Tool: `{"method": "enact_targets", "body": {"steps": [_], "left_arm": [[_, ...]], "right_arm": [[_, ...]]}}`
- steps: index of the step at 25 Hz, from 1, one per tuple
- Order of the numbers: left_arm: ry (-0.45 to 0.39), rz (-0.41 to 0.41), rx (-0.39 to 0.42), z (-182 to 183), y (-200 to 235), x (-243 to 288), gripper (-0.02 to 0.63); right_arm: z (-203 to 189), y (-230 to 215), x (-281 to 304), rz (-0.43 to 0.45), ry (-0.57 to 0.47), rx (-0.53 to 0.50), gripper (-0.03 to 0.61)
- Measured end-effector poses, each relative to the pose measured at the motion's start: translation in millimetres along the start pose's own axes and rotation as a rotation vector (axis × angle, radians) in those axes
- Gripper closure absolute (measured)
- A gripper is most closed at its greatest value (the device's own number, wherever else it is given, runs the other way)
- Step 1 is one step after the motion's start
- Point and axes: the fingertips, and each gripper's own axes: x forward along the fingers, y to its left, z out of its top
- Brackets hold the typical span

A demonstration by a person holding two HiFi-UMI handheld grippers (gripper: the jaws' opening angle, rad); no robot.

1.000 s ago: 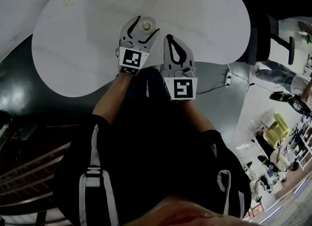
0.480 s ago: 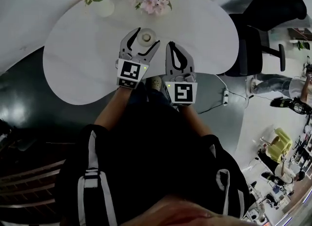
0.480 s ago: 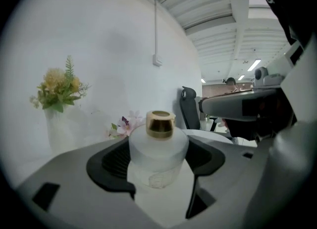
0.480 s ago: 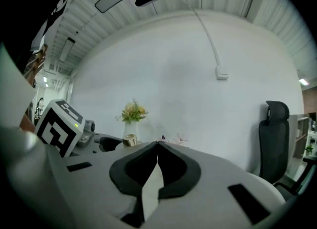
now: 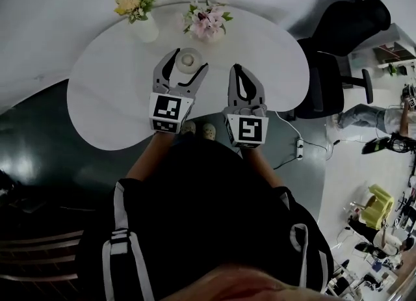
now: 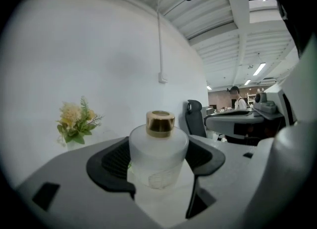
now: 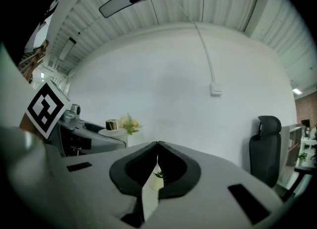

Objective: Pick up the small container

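At the far left of the white bench (image 5: pixel 104 98) a yellow bouquet (image 5: pixel 136 0) is standing in a pale vase (image 5: pixel 147 30) close to the back edge, with bare top lying open between it and the near-left rim. Next, the left tongs (image 5: pixel 190 59) are reaching in over the near edge and clamping the small container (image 6: pixel 158 149), a dark pad (image 6: pixel 115 160) pressing each side of its frosted body. The container is sitting about mid-bench, well apart from every rim; whether its base is touching the top cannot be told. It is standing upright, long axis vertical, its gold cap (image 6: pixel 160 123) pointing straight up. Just behind it a pink bouquet (image 5: pixel 207 19) is crowding the back edge, leaving little room there. Further right, the right tongs (image 5: pixel 236 69) are being held over the near edge with tips together, gripping nothing, near the left tongs but apart from them. Beyond, the bench's right lobe is lying bare, and a black office chair (image 5: pixel 341 30) is standing off that edge.
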Motion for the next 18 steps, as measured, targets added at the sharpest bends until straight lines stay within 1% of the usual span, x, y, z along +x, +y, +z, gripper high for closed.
{"method": "enact_targets", "body": {"steps": [6, 9, 13, 18], "left_arm": [[-0.048, 0.063, -0.005, 29, 9, -22, 0.281], [-0.063, 0.090, -0.012, 38, 13, -30, 0.281], [-0.067, 0.114, 0.001, 40, 16, -38, 0.280], [-0.061, 0.116, 0.001, 40, 13, -42, 0.281]], "right_arm": [[25, -4, -8, -0.008, -0.035, -0.023, 0.557], [33, -4, -10, 0.000, -0.043, -0.019, 0.557], [34, -1, -12, 0.010, -0.046, -0.030, 0.557], [36, 1, -13, 0.026, -0.046, -0.018, 0.557]]}}
